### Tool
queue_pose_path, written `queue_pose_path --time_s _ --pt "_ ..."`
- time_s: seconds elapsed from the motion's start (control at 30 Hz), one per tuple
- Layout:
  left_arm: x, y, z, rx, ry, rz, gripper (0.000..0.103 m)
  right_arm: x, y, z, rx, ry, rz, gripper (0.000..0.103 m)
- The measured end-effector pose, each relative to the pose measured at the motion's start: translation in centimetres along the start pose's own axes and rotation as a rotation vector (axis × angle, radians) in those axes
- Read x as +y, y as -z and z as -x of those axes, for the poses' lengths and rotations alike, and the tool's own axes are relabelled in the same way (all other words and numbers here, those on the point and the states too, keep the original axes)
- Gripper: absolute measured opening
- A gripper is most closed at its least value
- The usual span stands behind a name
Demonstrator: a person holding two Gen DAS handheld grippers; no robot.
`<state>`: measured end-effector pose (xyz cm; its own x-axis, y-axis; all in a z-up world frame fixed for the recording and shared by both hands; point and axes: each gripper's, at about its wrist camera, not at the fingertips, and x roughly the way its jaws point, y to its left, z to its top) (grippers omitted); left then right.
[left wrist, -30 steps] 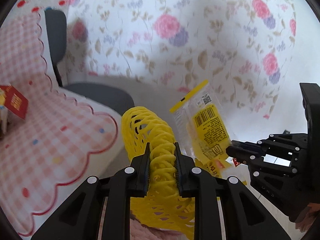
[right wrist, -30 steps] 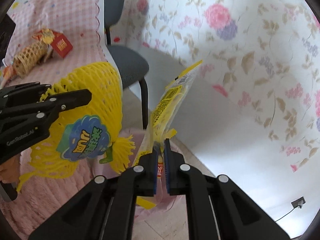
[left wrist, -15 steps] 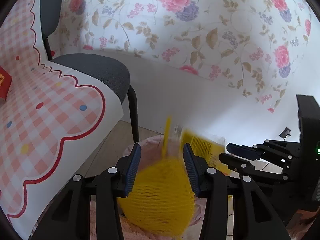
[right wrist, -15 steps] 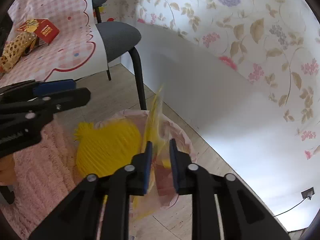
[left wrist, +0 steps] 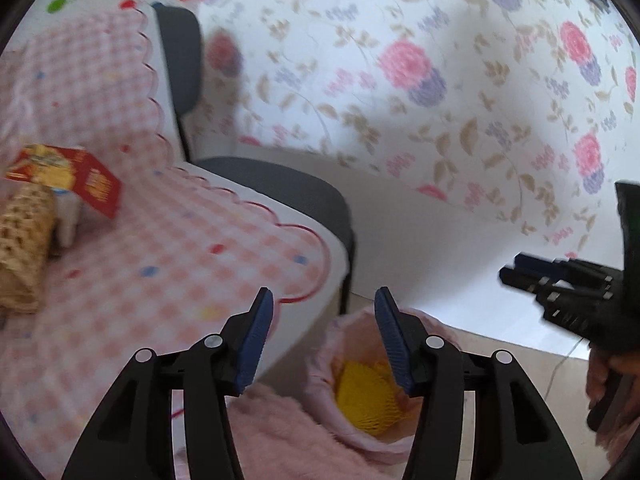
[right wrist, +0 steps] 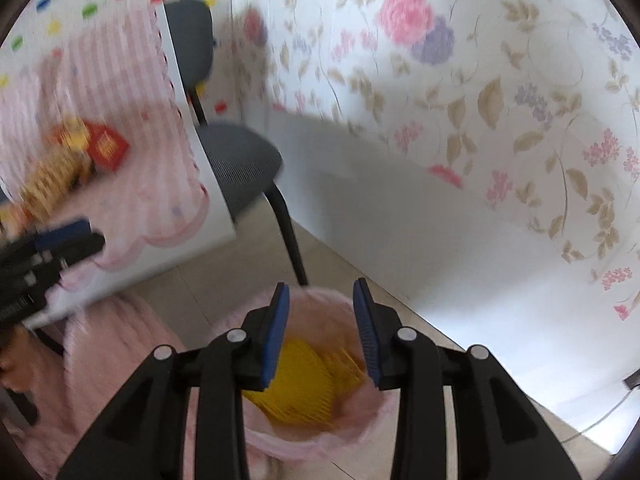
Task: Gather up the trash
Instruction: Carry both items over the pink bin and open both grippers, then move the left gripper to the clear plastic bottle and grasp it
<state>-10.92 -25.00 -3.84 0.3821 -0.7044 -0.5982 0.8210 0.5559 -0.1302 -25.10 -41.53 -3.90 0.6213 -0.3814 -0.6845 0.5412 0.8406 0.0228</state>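
- My left tongs gape wide at the bottom centre of their view, holding nothing.
- My right tongs are spread too, empty, right above the pink-lined bin.
- The yellow foam net lies inside that bin, lower centre of both views.
- On the table, left of frame, a red packet sits beside a tan net sleeve.
- A grey chair stands behind.
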Motion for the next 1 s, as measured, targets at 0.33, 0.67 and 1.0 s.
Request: queue_pose_path --time_s 0.33,0.67,1.0 --pt "4.6 0.3 5.8 -0.041 -0.135 0.078 0.057 5.3 -3.2 1.1 -0.053 -0.218 0.042 0.036" --pt "11.4 3.3 11.1 -0.032 -0.35 0.212 0.057 15.3 -5.6 -0.9 -0.054 -0.416 0.203 0.036" --pt "17.9 5.2 14.1 -0.039 -0.605 0.311 0.071 22.3 -7.4 -3.4 -0.047 -0.465 0.324 0.056"
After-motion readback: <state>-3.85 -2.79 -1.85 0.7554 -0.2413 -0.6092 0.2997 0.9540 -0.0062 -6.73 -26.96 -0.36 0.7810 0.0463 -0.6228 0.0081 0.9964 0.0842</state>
